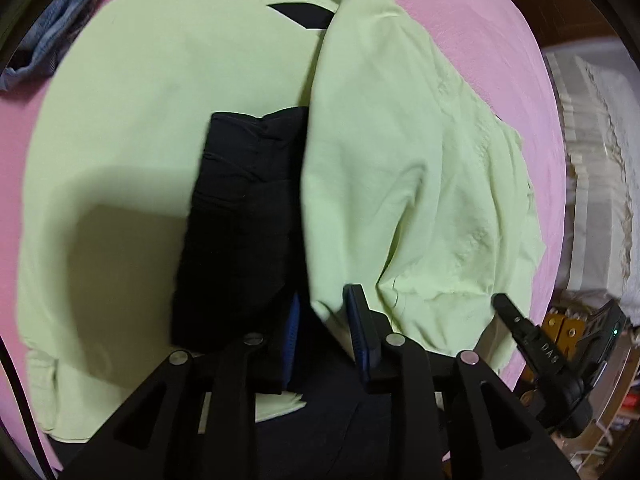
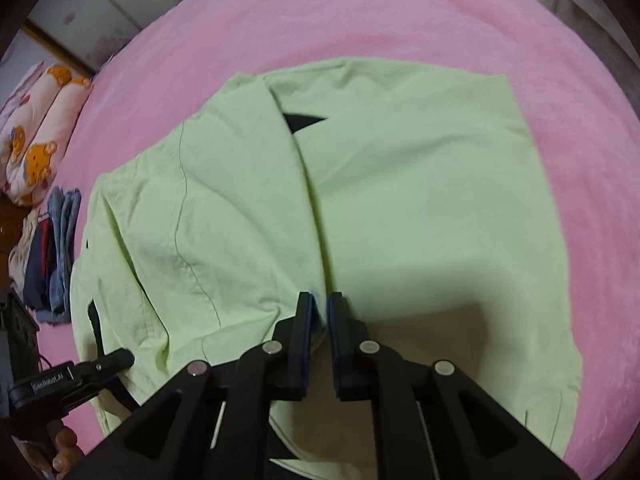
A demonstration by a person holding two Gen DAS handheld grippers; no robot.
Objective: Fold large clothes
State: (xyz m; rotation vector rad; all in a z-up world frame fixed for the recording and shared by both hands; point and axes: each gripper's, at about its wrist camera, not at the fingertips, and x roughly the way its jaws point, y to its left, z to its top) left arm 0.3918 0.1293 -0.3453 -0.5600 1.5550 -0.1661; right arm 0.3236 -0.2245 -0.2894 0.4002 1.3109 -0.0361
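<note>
Surface: pink bed (image 2: 360,20), bedroom; patterned pillows (image 2: 36,128) at far left edge.
Shirt: pale green shirt (image 1: 120,120) spread flat mid-bed, one side flap folded over toward the middle; black patch (image 1: 240,220) shows in the centre, small black bit at the collar.
Wrinkles: folded flap creased, rest fairly smooth.
Stack: folded clothes (image 2: 56,248), blue denim and dark pieces, on the bed's left edge, apart from shirt.
Left claw (image 1: 324,320): jaws part open, near hem of shirt between the blue pads (image 1: 360,328); cannot tell if pads press it.
Right claw (image 2: 320,312): nearly clenched, narrow gap, fold edge of shirt pinched between tips.
Hand (image 2: 64,452): fingers on left claw's handle, lower left of right-wrist view.
</note>
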